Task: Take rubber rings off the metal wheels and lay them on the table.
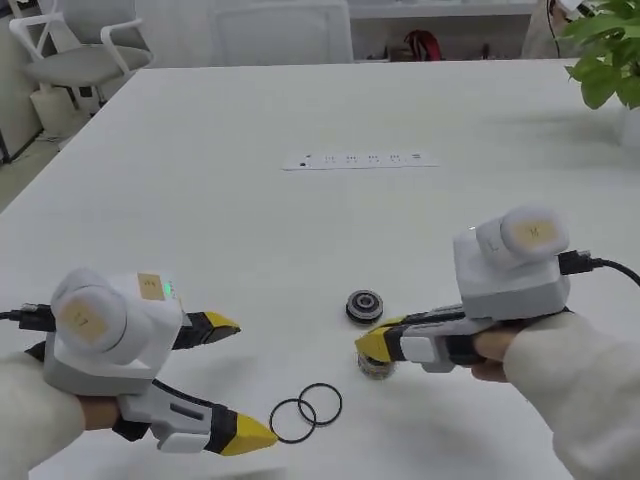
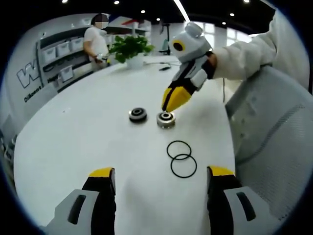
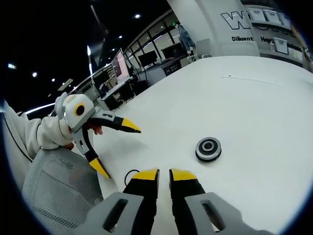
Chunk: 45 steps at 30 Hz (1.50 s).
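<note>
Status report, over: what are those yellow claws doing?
Left gripper open beside two rubber rings. Right gripper shut, tips on one wheel. Other wheel apart; nothing blocking.

1. This looks like an office-style lab or demo room — a long white table (image 1: 250,200) takes up the middle, with a power strip (image 1: 360,160) lying on it.
2. A swivel chair (image 1: 85,45) stands past the far end, and a potted plant (image 1: 610,50) sits at the table's edge.
3. Along one wall, shelves (image 2: 61,68) hold rows of storage bins, next to big wall lettering (image 2: 29,76).
4. Further back are desks with monitors (image 3: 146,58) — workstations, by the look.
5. Small spotlights (image 2: 143,11) dot a dark ceiling, and a person (image 2: 97,41) stands by the shelves.
</note>
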Each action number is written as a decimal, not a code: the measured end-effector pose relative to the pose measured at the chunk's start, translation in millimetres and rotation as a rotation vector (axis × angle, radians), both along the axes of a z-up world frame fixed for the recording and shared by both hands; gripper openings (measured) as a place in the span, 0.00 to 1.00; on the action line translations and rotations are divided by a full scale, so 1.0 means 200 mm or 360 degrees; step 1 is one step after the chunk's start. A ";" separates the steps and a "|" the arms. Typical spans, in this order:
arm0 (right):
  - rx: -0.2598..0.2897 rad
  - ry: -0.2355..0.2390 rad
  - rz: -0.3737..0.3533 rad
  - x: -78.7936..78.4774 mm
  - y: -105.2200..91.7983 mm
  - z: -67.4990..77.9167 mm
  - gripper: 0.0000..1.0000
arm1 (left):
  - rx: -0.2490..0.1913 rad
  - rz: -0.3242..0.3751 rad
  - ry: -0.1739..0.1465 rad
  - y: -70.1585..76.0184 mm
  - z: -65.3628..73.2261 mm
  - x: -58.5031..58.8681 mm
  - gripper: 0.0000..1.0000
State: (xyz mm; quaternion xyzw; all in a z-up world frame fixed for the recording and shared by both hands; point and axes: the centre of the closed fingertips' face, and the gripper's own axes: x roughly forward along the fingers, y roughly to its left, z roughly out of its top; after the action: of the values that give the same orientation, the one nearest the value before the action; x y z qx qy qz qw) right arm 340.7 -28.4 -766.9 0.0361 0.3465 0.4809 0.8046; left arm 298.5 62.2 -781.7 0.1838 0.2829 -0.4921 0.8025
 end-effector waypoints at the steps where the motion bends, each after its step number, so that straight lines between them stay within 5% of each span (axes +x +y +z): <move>1: 0.0005 -0.0003 -0.0012 0.01 -0.01 0.00 0.06 | -0.0002 0.0002 0.0001 0.00 0.00 0.00 0.77; 8: 0.0024 0.0010 -0.0093 0.05 -0.06 0.00 0.06 | -0.0053 0.0030 -0.0003 -0.03 0.03 0.02 0.76; 21: 0.0018 0.0000 -0.0170 0.10 -0.11 -0.03 0.07 | -0.0118 0.0021 -0.0099 -0.12 0.15 0.12 0.72; 33: 0.0006 -0.0053 -0.0245 0.15 -0.17 -0.04 0.14 | -0.0121 -0.0001 -0.0223 -0.19 0.27 0.31 0.64; 45: -0.0041 -0.0164 -0.0317 0.23 -0.22 -0.05 0.15 | -0.0081 -0.0046 -0.0305 -0.30 0.22 0.47 0.42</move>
State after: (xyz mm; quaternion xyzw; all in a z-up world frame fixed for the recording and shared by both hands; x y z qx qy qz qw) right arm 387.2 -72.3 -777.5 0.0351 0.3055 0.3952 0.8656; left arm 392.9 2.9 -737.1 0.2136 0.1895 -0.4907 0.8232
